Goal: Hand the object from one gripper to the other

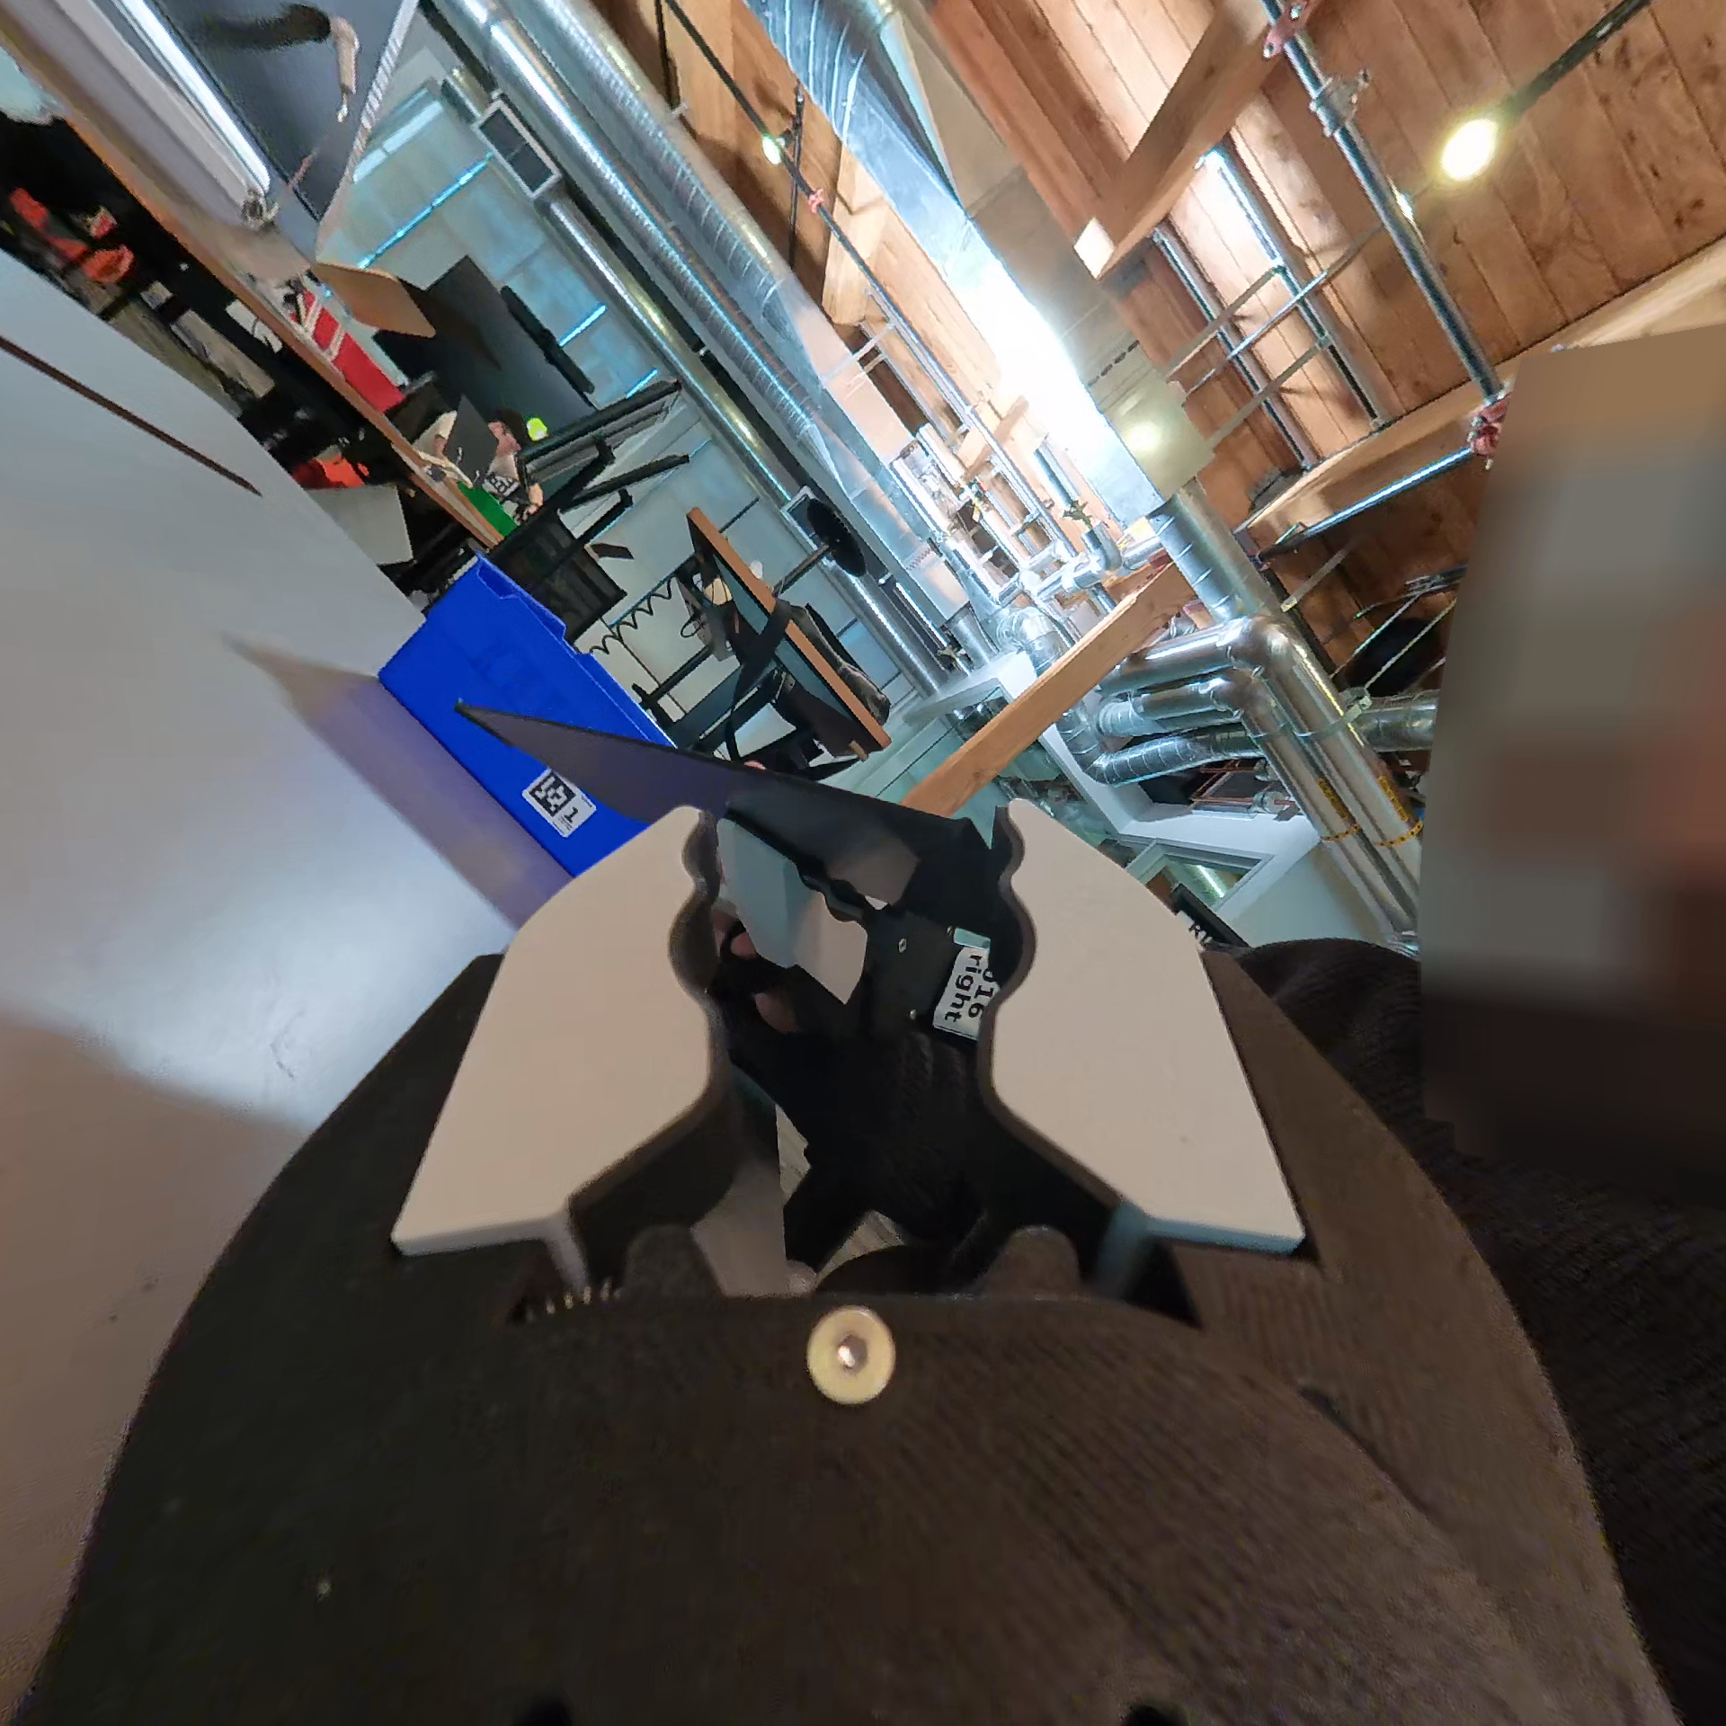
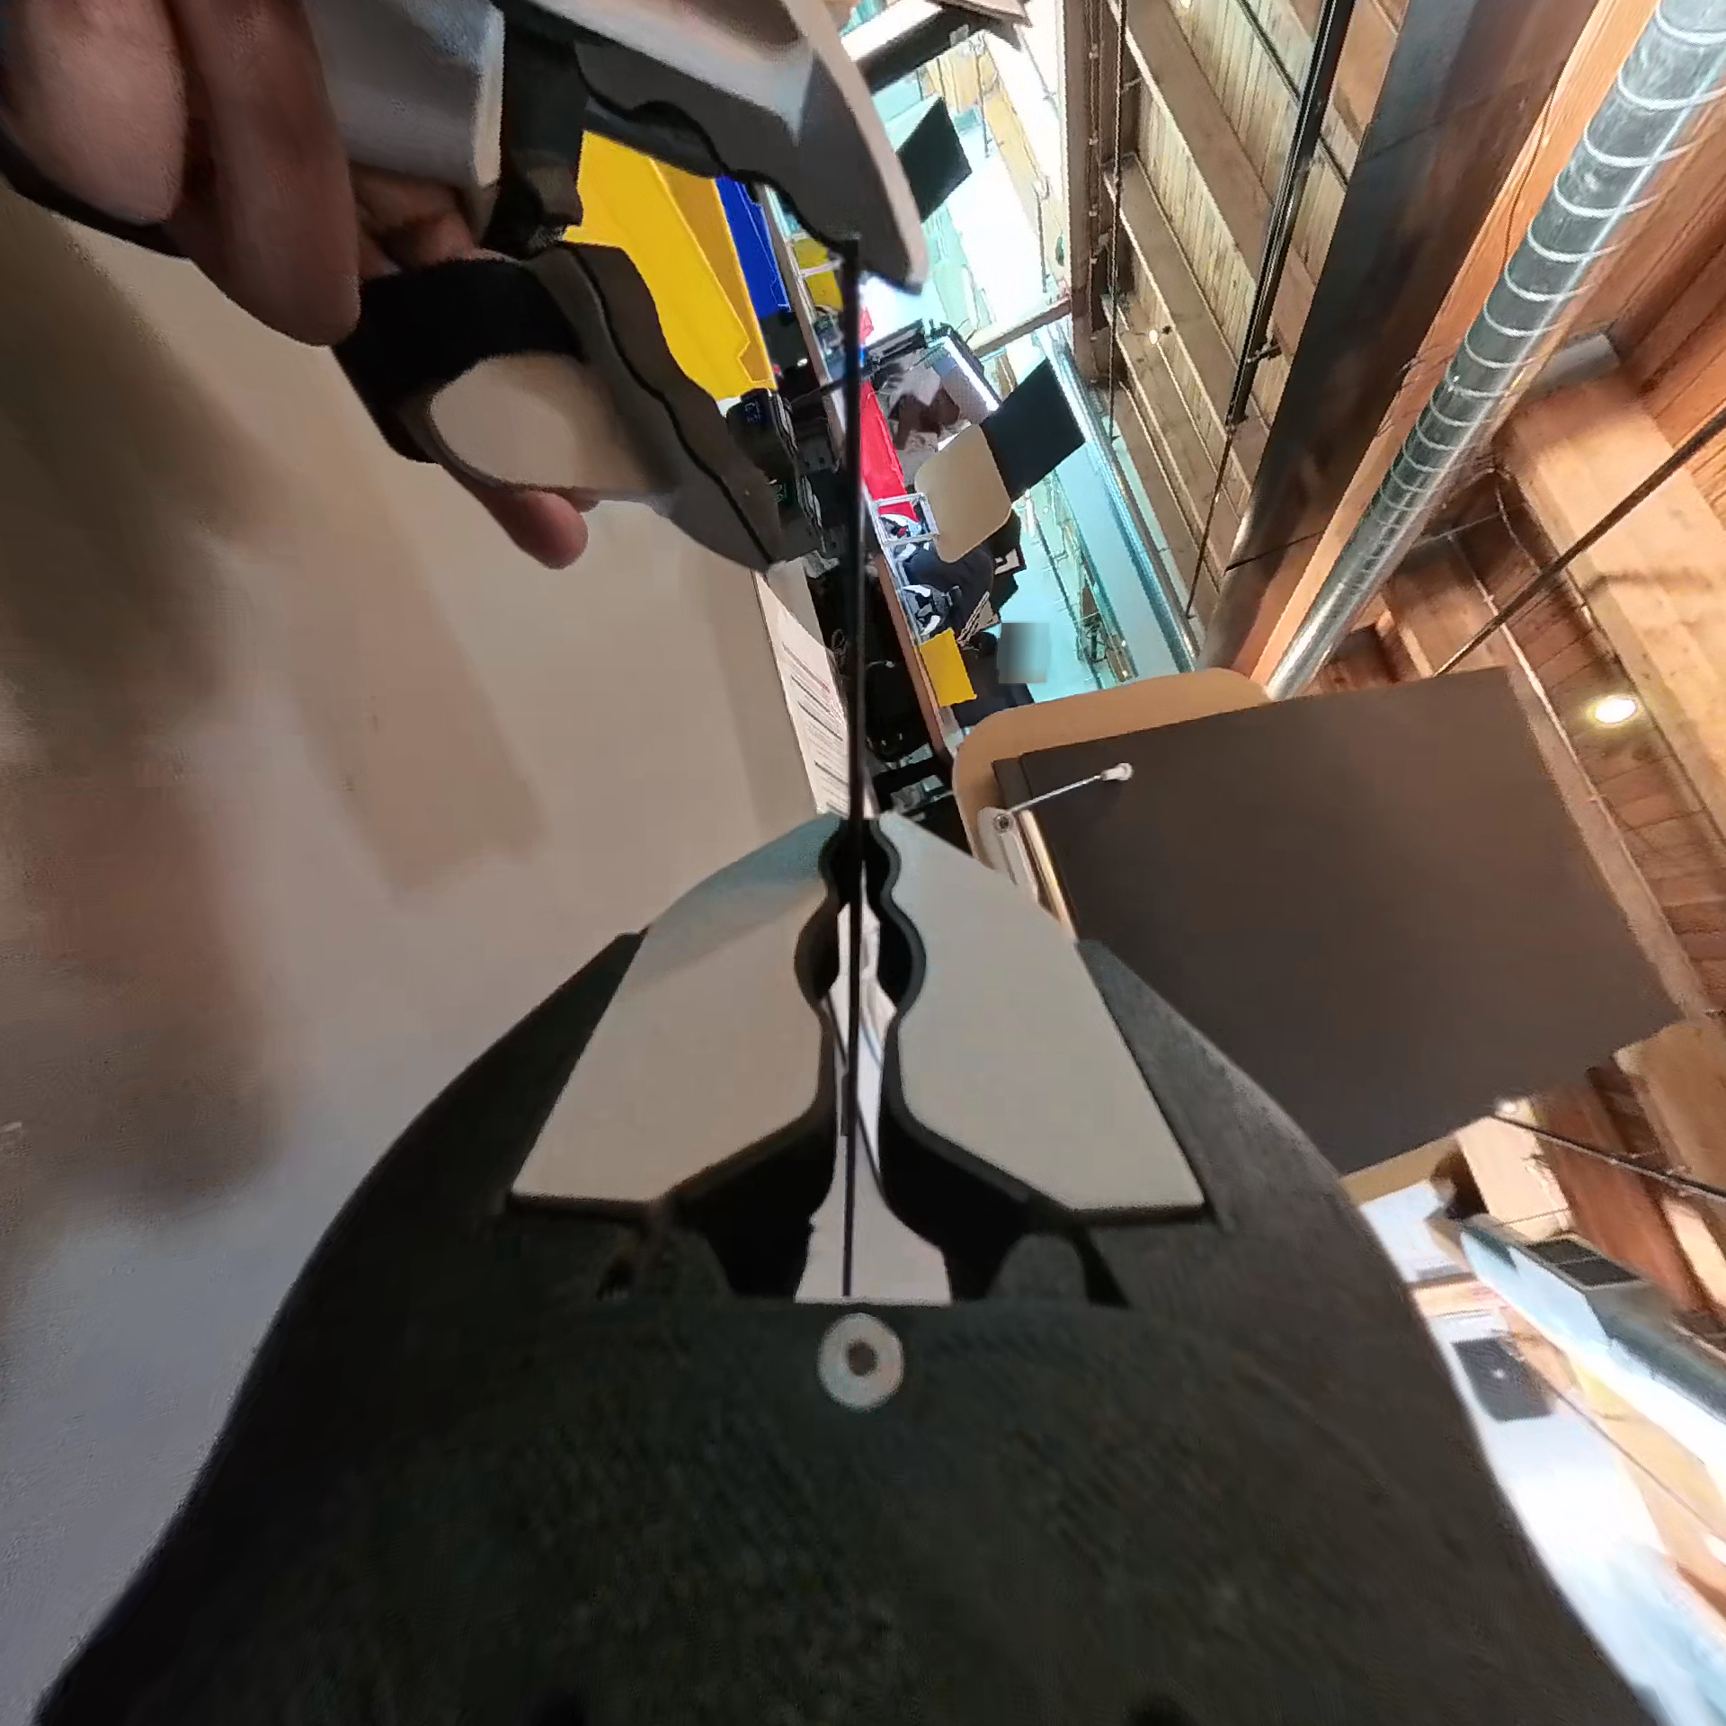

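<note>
The object is a thin, flat black sheet. In the right wrist view it shows edge-on as a dark line [image 2: 855,560]. My right gripper [image 2: 857,831] is shut on its near end. Its far end reaches up between the fingers of my left gripper [image 2: 831,402], which is held by a hand [image 2: 233,187] at the top left. In the left wrist view my left gripper [image 1: 850,822] is open, its grey fingers wide apart. The sheet [image 1: 654,756] lies just at their tips and sticks out to the left. The right gripper [image 1: 822,878] holds it just beyond.
A white surface [image 1: 187,747] fills the left side, with a blue bin [image 1: 523,710] behind it. A dark-sleeved arm [image 1: 1494,1214] is at the right. In the right wrist view a dark board with a wooden rim [image 2: 1308,887] stands close on the right, with yellow bins [image 2: 672,252] far off.
</note>
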